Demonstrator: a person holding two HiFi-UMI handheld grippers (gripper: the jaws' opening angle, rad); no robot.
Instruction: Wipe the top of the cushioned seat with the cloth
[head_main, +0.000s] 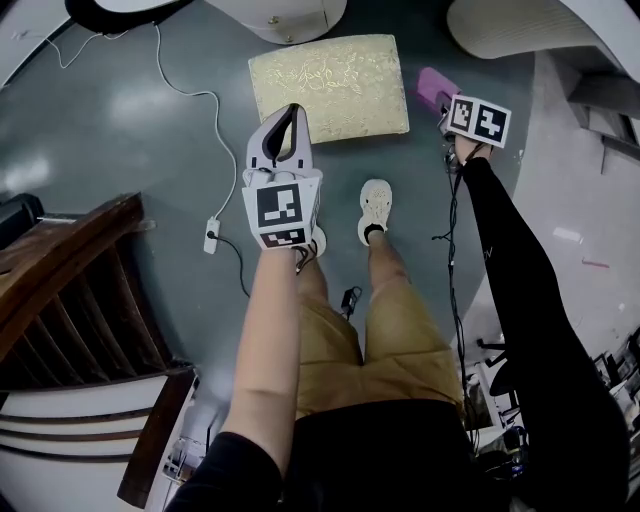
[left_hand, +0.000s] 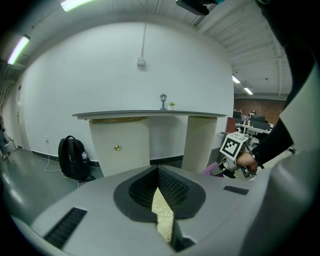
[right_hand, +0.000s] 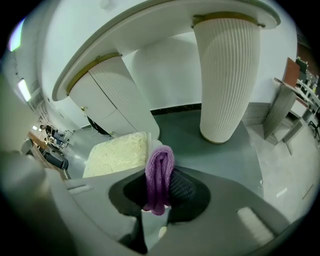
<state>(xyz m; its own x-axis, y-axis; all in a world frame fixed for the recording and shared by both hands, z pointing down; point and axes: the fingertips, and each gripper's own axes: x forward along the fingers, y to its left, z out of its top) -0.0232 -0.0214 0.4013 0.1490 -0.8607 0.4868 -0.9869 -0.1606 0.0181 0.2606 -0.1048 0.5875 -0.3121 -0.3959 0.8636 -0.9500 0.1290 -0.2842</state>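
Here, right gripper (right_hand: 158, 200) fingers pinch the cloth (right_hand: 160, 170); left gripper (left_hand: 161, 197) fingers closed, empty.

There was one cushioned seat (head_main: 328, 86) and one purple cloth (head_main: 434, 86). Two grippers were counted, the left gripper (head_main: 291, 110) and the right gripper (head_main: 446, 110), and they carried two marker cubes (head_main: 282, 208) together. Two white shoes (head_main: 375, 208) showed, one of them only partly. There was one power strip (head_main: 211, 236) with one white cable (head_main: 215, 110), one black backpack (left_hand: 73, 158), and one small lamp (left_hand: 163, 100) on one desk (left_hand: 150, 114).
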